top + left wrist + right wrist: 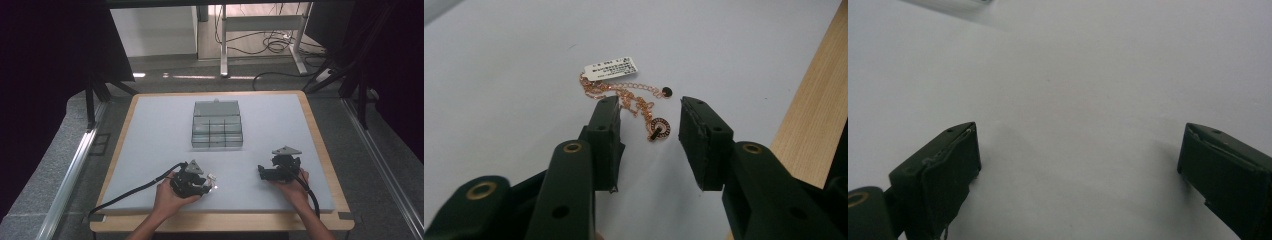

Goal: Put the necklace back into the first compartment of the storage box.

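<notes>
A rose-gold chain necklace (634,97) with a round pendant (660,128) and a white paper tag (610,67) lies on the pale mat. My left gripper (649,131) is low over it, jaws partly apart, with the pendant lying between the fingertips and neither pad touching it. In the high view the left gripper (206,186) sits near the mat's front edge with the white tag (211,176) just beyond it. Off to the right, my right gripper (263,171) rests on the mat; in its own view the right gripper (1079,150) stands wide open over bare mat.
A clear plastic compartment box (217,124) with its lid up stands at the middle of the mat (160,130). The wooden table edge (819,110) runs close to the right of the necklace. Cables trail from both grippers toward the person.
</notes>
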A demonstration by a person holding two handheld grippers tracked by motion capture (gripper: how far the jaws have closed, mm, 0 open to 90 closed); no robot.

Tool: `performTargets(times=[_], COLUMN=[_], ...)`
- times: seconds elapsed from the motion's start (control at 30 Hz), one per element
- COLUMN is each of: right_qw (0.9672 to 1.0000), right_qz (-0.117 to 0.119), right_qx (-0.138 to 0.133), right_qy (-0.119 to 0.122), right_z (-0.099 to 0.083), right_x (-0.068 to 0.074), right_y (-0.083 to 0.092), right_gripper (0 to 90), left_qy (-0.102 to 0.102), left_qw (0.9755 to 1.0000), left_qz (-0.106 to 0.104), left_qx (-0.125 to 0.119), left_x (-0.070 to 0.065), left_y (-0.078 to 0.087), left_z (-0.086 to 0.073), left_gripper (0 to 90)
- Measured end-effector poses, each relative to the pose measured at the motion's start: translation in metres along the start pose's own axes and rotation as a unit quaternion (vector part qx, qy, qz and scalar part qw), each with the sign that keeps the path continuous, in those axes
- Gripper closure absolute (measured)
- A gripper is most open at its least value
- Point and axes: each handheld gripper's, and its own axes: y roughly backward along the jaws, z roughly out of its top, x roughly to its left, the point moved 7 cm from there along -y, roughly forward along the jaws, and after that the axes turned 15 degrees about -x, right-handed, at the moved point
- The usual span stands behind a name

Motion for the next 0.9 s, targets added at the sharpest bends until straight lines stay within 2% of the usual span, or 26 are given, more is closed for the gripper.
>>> performTargets(times=[0.37,0.4,0.57,0.9], right_qw=[1.0000,1.0000,1.0000,1.0000], right_qz=[0.000,0.000,0.000,0.000], right_qx=[0.000,0.000,0.000,0.000], right_qy=[0.000,0.000,0.000,0.000], right_z=[0.000,0.000,0.000,0.000], right_x=[0.000,0.000,0.000,0.000], right_y=[0.000,0.000,0.000,0.000], right_gripper=[3.1,3.1,3.1,3.1], left_qy=[0.004,0.002,-0.049,-0.052], left_qw=[1.0000,1.0000,0.9984,0.9984], left_qz=[-0.004,-0.003,0.022,0.014], left_qx=[0.008,0.008,0.020,0.015], left_x=[-0.002,-0.002,-0.007,-0.007], left_y=[-0.008,-0.009,-0.012,-0.012], left_z=[-0.004,-0.005,-0.003,-0.004], left_gripper=[70.4,70.6,75.1,86.6])
